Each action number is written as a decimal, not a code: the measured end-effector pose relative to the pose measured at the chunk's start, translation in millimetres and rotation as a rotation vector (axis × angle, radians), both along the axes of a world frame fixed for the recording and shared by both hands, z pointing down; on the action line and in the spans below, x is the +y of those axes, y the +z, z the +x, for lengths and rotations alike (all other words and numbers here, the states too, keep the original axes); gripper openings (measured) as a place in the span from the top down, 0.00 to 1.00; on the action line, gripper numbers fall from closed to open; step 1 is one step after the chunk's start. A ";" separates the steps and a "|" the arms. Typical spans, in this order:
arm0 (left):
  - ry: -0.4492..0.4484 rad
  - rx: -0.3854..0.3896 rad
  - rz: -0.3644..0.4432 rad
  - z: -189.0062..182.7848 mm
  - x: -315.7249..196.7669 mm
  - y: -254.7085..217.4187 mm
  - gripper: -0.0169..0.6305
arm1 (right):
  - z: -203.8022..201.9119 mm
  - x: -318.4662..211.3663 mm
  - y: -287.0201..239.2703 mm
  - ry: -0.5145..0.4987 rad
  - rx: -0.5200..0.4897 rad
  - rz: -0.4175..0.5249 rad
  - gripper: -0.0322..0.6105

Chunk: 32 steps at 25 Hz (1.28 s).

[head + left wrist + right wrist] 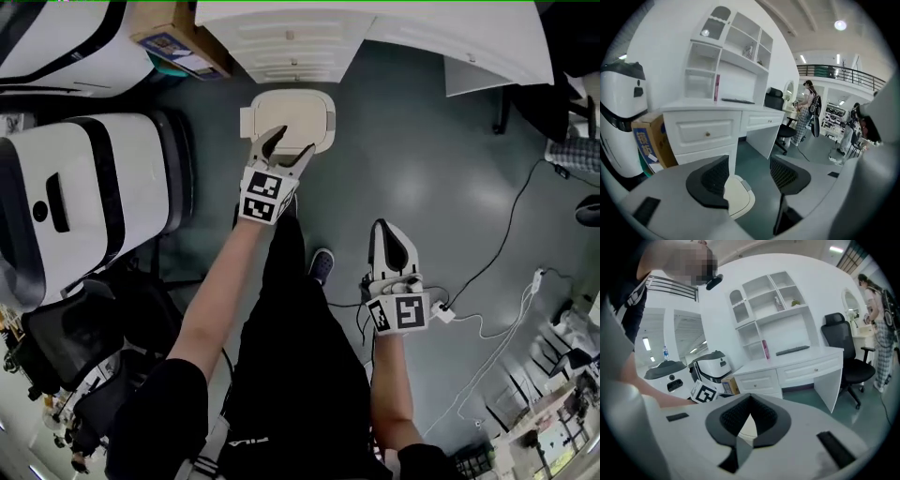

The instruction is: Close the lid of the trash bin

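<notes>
Cream plastic trash-bin lid [302,112] lies flat; left tool [287,150] open, right tool [391,234] closed, both empty. Risk: unlatched lid reopening.

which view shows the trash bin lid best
The head view: the whole trash bin lid shows from above, flat and apparently closed, only its near edge covered. The left gripper view catches one corner of it, low between the jaws; the right gripper view shows just a thin sliver.
</notes>
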<state>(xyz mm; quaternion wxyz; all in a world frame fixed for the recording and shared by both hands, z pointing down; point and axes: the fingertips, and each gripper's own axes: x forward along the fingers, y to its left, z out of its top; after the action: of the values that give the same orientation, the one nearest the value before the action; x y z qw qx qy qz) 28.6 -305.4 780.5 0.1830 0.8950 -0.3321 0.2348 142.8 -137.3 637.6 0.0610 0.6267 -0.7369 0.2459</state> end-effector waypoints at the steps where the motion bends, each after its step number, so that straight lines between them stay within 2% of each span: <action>1: -0.018 0.014 0.018 -4.8 6.7 -22.9 0.54 | -1.5 6.0 -11.9 -0.009 0.012 0.007 0.94; 6: -0.061 0.066 0.128 -16.0 35.4 -132.9 0.54 | -3.6 14.5 -70.6 -0.044 0.049 0.081 0.94; 11: -0.142 0.205 0.165 -34.0 93.5 -217.9 0.54 | -10.5 40.3 -126.6 -0.092 0.087 0.132 0.94; 15: -0.168 0.290 0.217 -52.6 148.3 -282.3 0.54 | -16.2 66.5 -168.2 -0.121 0.123 0.179 0.94; 21: -0.163 0.338 0.328 -83.1 221.5 -374.4 0.54 | -18.1 101.3 -231.9 -0.142 0.134 0.264 0.94; 29: -0.221 0.327 0.397 -112.0 296.2 -420.1 0.54 | -29.6 146.6 -285.8 -0.194 0.203 0.373 0.94; 32: -0.232 0.326 0.408 -112.1 317.1 -431.1 0.54 | -35.3 158.5 -295.0 -0.229 0.281 0.399 0.94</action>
<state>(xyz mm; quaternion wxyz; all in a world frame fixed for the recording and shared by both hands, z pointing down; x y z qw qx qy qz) -83.5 11.7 349.4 0.0758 0.8952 -0.4391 -0.0063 107.5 21.2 342.6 0.0655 0.5670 -0.8211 -0.0019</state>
